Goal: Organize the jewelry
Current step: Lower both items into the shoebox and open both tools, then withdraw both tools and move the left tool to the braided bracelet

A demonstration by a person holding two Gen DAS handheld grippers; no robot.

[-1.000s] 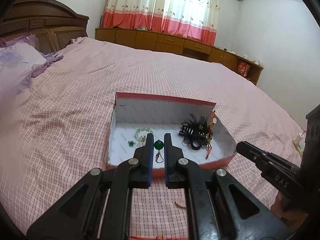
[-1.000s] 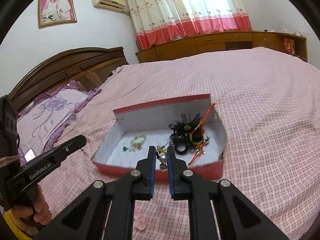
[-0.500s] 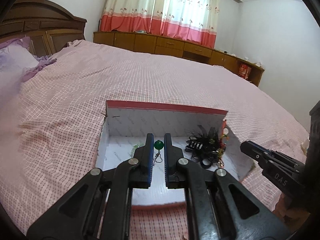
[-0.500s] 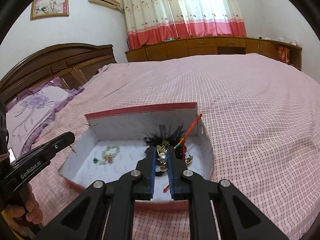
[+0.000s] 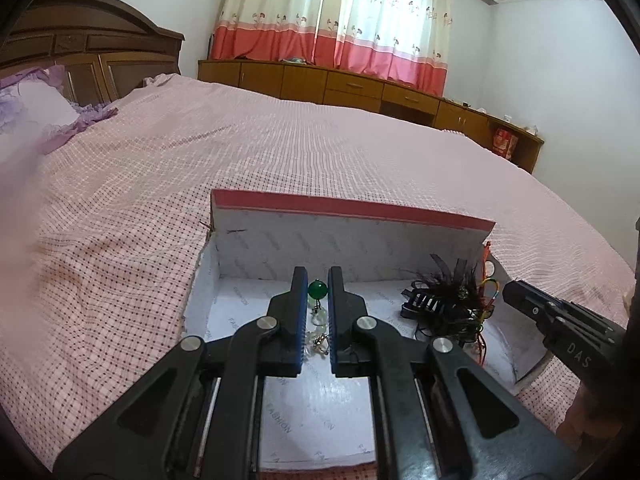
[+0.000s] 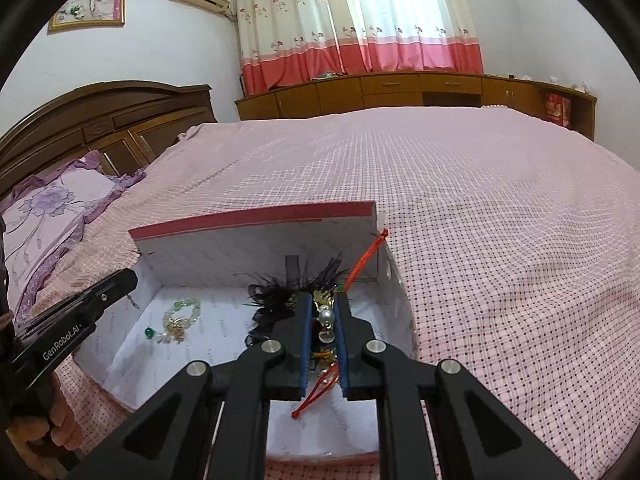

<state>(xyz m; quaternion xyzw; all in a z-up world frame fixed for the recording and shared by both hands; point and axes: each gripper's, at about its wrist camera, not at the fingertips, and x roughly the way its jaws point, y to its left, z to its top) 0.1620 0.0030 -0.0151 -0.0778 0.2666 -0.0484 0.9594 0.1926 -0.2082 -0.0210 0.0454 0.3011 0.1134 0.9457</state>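
A red-rimmed box (image 5: 352, 208) with white lining sits on the bed; it also shows in the right wrist view (image 6: 256, 220). My left gripper (image 5: 318, 284) is shut on a green bead pendant (image 5: 317, 290) and holds it over the box's left half, above a pale green bead bracelet (image 5: 318, 318). My right gripper (image 6: 324, 304) is shut on a pearl earring (image 6: 326, 314) over the box's right half, above a pile of black hair accessories (image 6: 280, 300) and red cord (image 6: 360, 260). The bracelet (image 6: 182, 314) lies on the box floor.
The pink checked bedspread (image 5: 280, 152) surrounds the box. A purple pillow (image 6: 52, 208) and wooden headboard (image 6: 100, 120) are at the left. Wooden cabinets (image 6: 400, 92) and curtains stand behind the bed.
Both grippers have moved forward over the box, each still carrying its piece; the box now fills the lower view.
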